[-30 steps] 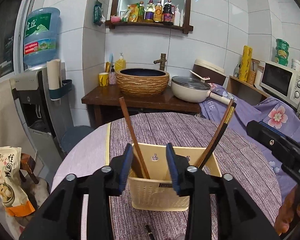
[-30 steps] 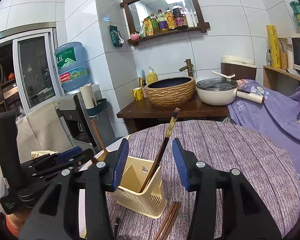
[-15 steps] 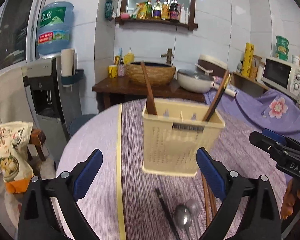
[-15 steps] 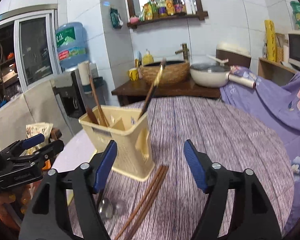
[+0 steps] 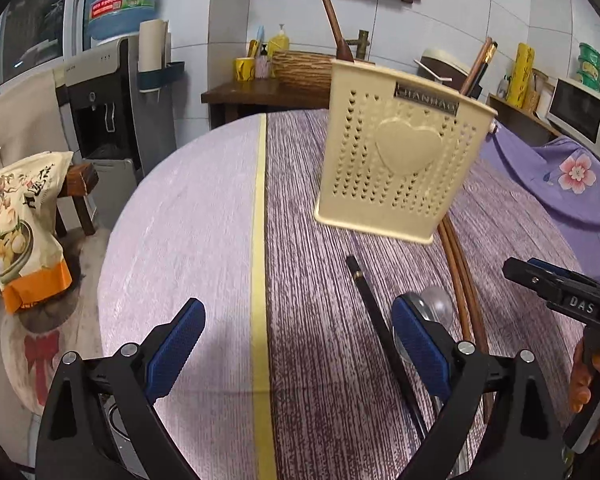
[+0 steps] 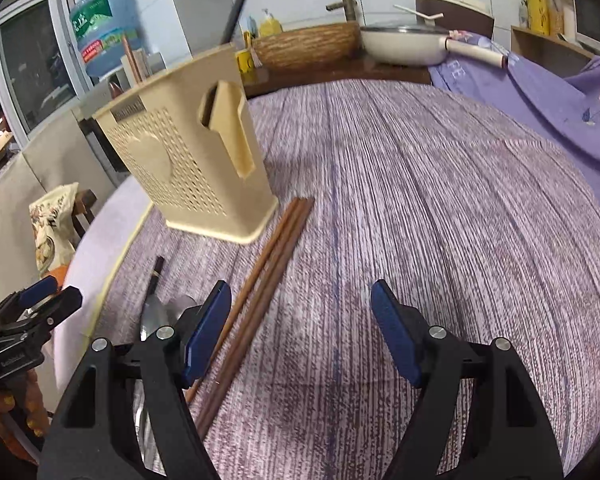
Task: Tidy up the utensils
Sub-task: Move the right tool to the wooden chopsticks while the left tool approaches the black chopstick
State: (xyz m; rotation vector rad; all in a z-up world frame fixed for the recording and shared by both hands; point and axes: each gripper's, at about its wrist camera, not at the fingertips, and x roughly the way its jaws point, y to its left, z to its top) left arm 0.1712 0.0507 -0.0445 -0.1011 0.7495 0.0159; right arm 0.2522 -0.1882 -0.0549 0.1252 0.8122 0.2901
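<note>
A cream perforated utensil holder (image 5: 400, 168) (image 6: 188, 160) with a heart on its front stands on the round table. A brown chopstick (image 5: 334, 20) and a dark gold-tipped one (image 5: 480, 64) stick up out of it. In front of it lie a pair of brown chopsticks (image 5: 456, 272) (image 6: 268, 272), a black chopstick (image 5: 372, 308) (image 6: 154, 280) and a metal spoon (image 5: 436, 304) (image 6: 156, 316). My left gripper (image 5: 298, 312) hangs open and empty low over the cloth, left of the black chopstick. My right gripper (image 6: 300, 292) is open and empty, just right of the brown pair.
The purple striped tablecloth (image 6: 420, 180) has a yellow stripe (image 5: 260, 240) near its left part. Behind the table stand a dark wooden counter with a woven basin (image 6: 308, 46) and a white pan (image 6: 404, 46). A water dispenser (image 5: 112, 92) and a snack bag (image 5: 24, 224) are at the left.
Both grippers have come down from above the holder's rim toward the tabletop, and both jaws have opened wide. The loose chopsticks and spoon have come into view.
</note>
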